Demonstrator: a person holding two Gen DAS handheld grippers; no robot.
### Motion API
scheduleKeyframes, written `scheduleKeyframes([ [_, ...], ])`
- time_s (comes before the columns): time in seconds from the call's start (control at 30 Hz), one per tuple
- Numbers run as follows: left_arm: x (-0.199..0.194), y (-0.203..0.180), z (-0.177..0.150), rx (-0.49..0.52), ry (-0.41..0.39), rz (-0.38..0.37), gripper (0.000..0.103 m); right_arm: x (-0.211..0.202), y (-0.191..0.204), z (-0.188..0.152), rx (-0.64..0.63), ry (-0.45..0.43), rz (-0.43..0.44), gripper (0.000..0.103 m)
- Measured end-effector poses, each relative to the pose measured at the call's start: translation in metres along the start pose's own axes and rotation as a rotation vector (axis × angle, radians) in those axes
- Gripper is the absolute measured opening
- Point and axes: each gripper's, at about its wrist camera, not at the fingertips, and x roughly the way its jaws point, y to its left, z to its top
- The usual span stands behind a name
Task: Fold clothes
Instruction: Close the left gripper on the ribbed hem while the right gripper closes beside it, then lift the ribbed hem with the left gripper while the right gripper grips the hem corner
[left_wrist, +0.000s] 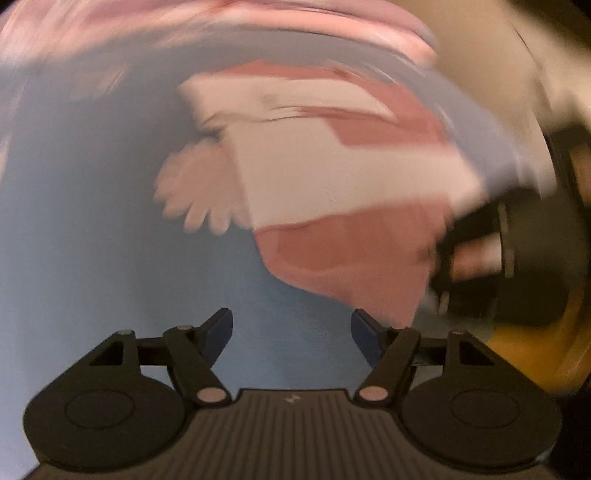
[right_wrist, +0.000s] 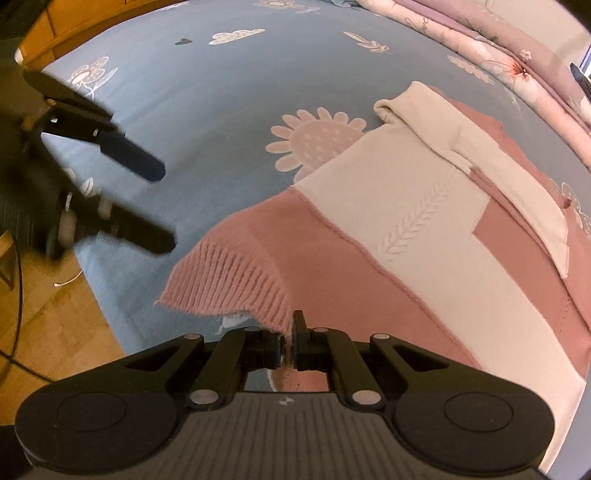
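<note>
Gripping the ribbed pink hem of a pink-and-cream sweater (right_wrist: 424, 221), the right claw (right_wrist: 286, 343) is clenched on the knit at the garment's near corner, while the left claw (left_wrist: 291, 332) hangs released above the bed, jaws spread wide and holding nothing. The sweater lies on a blue bedsheet (right_wrist: 207, 103) printed with pale flowers and clouds, already partly folded, with a cream sleeve or panel laid back across its body; it sits near the edge of the bed, beside a strip of wooden floor (right_wrist: 48, 295). A floral quilt (right_wrist: 498, 48) is bunched along the far side of the mattress, well apart from the work. The left wrist view is heavily blurred, though it shows the same garment ahead of the empty claw. Judging from how things lie, the fold appears to be mid-course: one corner of the hem is secured and the opposite corner is not yet taken. The next move likely calls for the left claw to close on the free end of the hem, so both corners can be lifted together and carried toward the collar without dragging the layers already folded.
</note>
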Motion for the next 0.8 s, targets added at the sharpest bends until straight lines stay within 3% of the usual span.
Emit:
scheduleKeyframes([
  [0.13,0.017,-0.044,-0.010,0.491,-0.027,0.104,0.073,0.001,0.000,0.001,-0.017,0.002,0.012,0.007],
  [0.23,0.030,-0.062,-0.017,0.759,-0.082,0.127,0.074,0.000,-0.001,0.001,-0.025,0.003,0.022,0.007],
  [0.57,0.045,-0.068,-0.015,1.141,-0.304,0.034,0.074,-0.001,-0.002,-0.002,-0.016,-0.010,0.046,0.008],
  [0.8,0.060,-0.069,-0.015,1.244,-0.279,0.032,0.077,-0.002,-0.004,-0.002,-0.023,-0.017,0.048,0.008],
])
